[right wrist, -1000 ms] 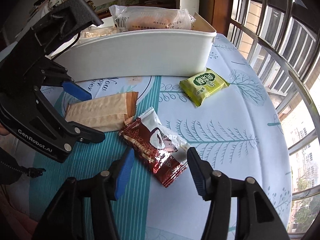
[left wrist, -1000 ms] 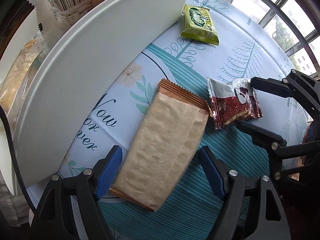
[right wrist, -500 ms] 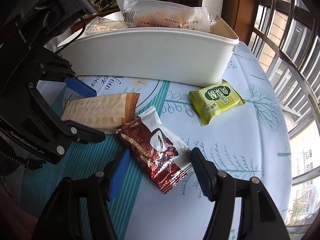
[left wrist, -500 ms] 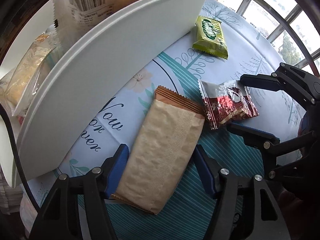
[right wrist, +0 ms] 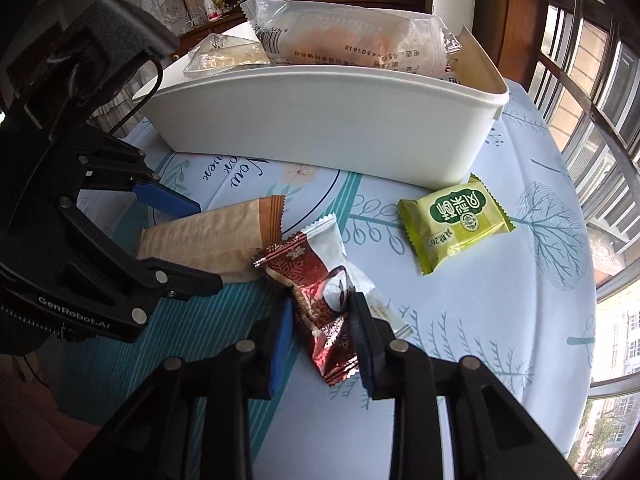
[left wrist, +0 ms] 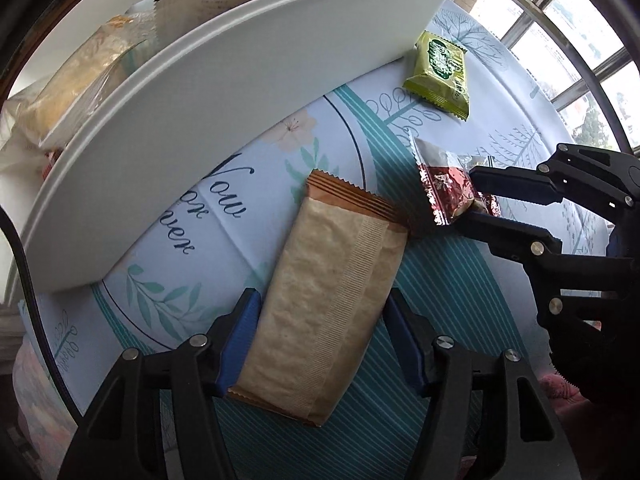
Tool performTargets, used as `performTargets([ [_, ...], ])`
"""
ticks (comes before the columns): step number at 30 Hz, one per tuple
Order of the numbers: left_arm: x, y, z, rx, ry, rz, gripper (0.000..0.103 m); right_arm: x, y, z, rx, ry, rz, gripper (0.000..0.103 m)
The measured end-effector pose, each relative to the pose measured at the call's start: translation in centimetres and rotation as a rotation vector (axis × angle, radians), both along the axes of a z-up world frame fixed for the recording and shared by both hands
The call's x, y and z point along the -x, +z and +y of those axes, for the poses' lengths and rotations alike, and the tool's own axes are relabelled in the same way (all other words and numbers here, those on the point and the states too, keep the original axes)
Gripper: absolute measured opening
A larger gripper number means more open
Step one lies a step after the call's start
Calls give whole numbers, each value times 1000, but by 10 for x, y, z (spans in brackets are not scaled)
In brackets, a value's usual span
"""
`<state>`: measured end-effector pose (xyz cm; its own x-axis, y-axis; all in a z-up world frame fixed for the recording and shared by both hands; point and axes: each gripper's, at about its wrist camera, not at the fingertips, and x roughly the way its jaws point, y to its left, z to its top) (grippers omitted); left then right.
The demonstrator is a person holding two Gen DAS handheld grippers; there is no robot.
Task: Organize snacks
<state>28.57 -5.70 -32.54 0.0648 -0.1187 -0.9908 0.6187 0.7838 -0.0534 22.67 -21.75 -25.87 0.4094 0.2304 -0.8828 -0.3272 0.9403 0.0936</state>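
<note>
Now my right claw (right wrist: 322,328) is closing, crumpling the light, slippery red wrapper (right wrist: 316,300) mid-length. My left claw (left wrist: 320,338), also closing, straddles the soft tan packet (left wrist: 328,292); white bin (left wrist: 224,120) at eleven o'clock on the tabletop (right wrist: 500,320).

I saw a tablecloth (right wrist: 500,320) printed with teal trees and stripes covering the table. Barred windows (right wrist: 592,80) stood beside it, and a cluttered shelf (right wrist: 208,4) sat in the background.
</note>
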Motion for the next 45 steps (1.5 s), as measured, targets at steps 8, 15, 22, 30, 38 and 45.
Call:
performTargets([
  [8,19,23,38,23,150,-10,61,5,6,0,-51,-4,37,13],
  [15,34,57,83,75,315,-49,61,11,22,13,-88,44,49,8],
  [22,27,104,117,126,452,-133,61,14,52,29,-148,117,15,5],
  [30,9,167,140,226,552,-255,62,7,93,61,-224,212,-63,5],
  [38,-12,217,148,320,615,-376,62,-14,139,74,-279,234,-184,5],
  [45,-40,243,142,361,641,-457,62,-41,170,72,-269,193,-278,5],
])
